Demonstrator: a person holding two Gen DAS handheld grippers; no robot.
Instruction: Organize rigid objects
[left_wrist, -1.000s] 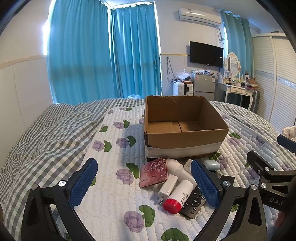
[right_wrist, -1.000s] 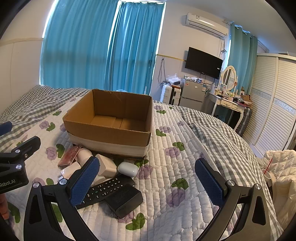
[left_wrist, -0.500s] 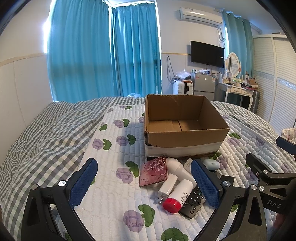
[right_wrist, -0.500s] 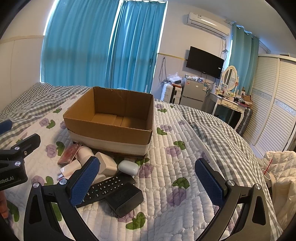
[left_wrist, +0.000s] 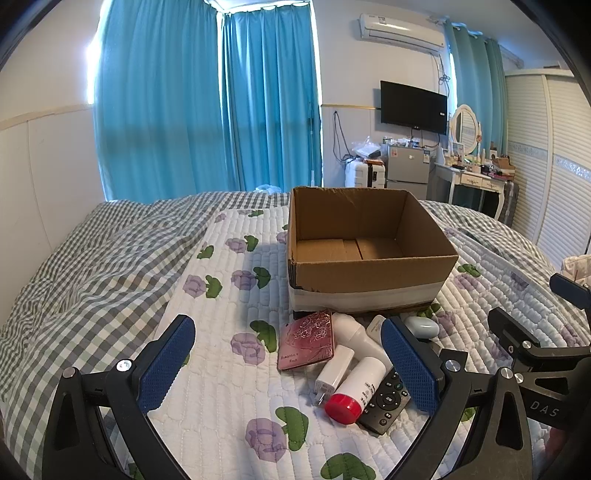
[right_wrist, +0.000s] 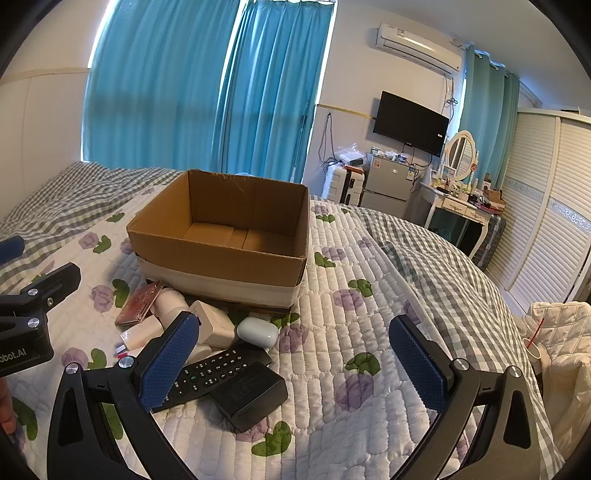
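Observation:
An open, empty cardboard box (left_wrist: 369, 264) (right_wrist: 221, 254) stands on the bed. In front of it lies a pile: a pink embossed case (left_wrist: 306, 345), a white charger plug (left_wrist: 332, 373), a white bottle with a red cap (left_wrist: 354, 387), a black remote (right_wrist: 218, 373), a black box (right_wrist: 249, 393), a white earbud case (right_wrist: 257, 332) and a white adapter block (right_wrist: 214, 323). My left gripper (left_wrist: 288, 363) is open and empty above the pile's left side. My right gripper (right_wrist: 293, 362) is open and empty above its right side.
The bed has a white flowered quilt (left_wrist: 221, 369) over a grey checked blanket (left_wrist: 74, 266). Blue curtains (left_wrist: 207, 103) hang behind. A dressing table (right_wrist: 461, 206), fridge and wardrobe stand at the right. A cream quilted bag (right_wrist: 557, 350) lies off the bed's right edge.
Both grippers have drifted slightly; the box and pile sit a little lower in the views. Nothing was taken hold of or moved.

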